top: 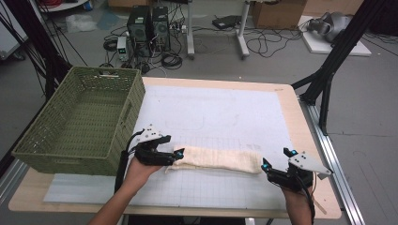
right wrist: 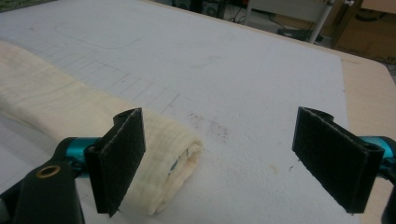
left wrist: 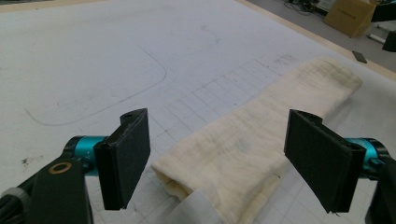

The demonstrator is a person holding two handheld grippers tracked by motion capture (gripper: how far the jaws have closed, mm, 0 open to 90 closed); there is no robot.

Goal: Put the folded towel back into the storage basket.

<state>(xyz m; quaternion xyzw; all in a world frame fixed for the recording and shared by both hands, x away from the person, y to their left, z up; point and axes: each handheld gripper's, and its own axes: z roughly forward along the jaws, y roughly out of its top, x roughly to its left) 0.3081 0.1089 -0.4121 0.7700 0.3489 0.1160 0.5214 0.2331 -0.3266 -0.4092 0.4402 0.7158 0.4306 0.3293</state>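
Note:
A cream towel (top: 218, 159), folded into a long band, lies across the near part of the white mat (top: 225, 108). At the towel's left end my left gripper (top: 177, 154) is open. In the left gripper view the towel (left wrist: 261, 121) has its near end low between the two black pads (left wrist: 133, 154) of that gripper (left wrist: 217, 140), and neither pad presses on it. My right gripper (top: 276, 158) is open just past the towel's right end. In the right gripper view the rolled end of the towel (right wrist: 56, 100) lies by the left pad (right wrist: 119, 158) of this gripper (right wrist: 219, 140), with bare mat between the jaws.
A green woven basket (top: 126, 117) stands on the table's left side, close to my left hand. The mat covers most of the wooden table (top: 302, 126). Beyond the table are computers, cables and a black frame leg (top: 328, 79) on the floor.

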